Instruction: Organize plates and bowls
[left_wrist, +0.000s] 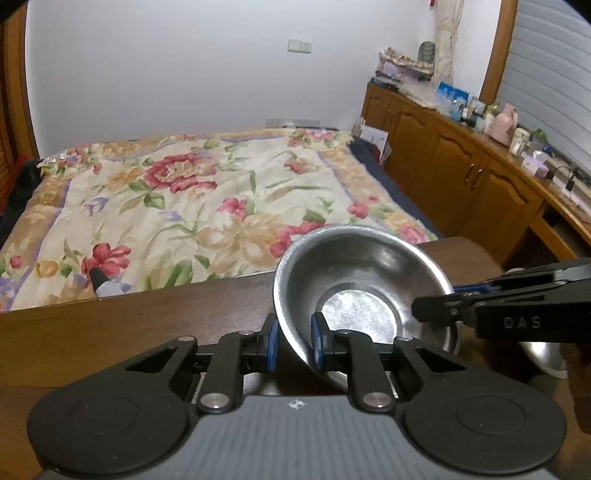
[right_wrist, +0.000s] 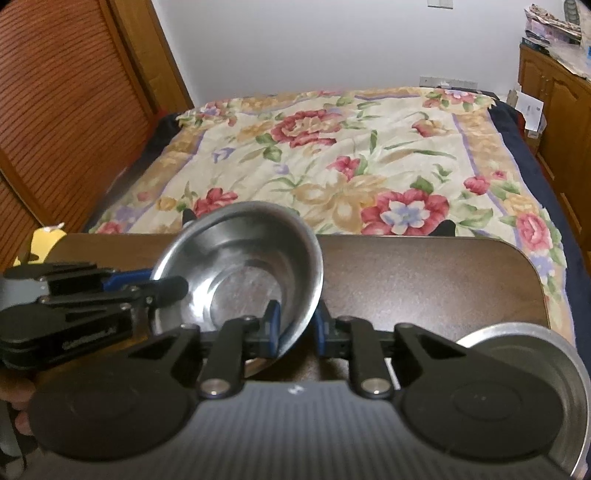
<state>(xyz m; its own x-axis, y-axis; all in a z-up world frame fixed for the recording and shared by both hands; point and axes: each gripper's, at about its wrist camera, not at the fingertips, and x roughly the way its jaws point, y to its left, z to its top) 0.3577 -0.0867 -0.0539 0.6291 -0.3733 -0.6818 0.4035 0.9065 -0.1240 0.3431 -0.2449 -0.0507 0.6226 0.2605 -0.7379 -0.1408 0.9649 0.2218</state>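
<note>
Left gripper (left_wrist: 294, 341) clamped narrow on near rim of steel bowl (left_wrist: 364, 291), blue pads either side of wall. Right gripper (right_wrist: 297, 330) pinching same bowl's opposite rim. Bowl tilted, lifted just above brown table (right_wrist: 424, 280). Second steel bowl (right_wrist: 554, 369) right of first, near table edge. Beyond table, floral bedspread (left_wrist: 207, 199).

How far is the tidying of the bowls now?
Nothing looks stacked yet. In hand: both the left hand-held gripper and the right hand-held gripper straddle the rim of one tilted steel bowl above the table. Left: a second metal dish sits apart.
</note>
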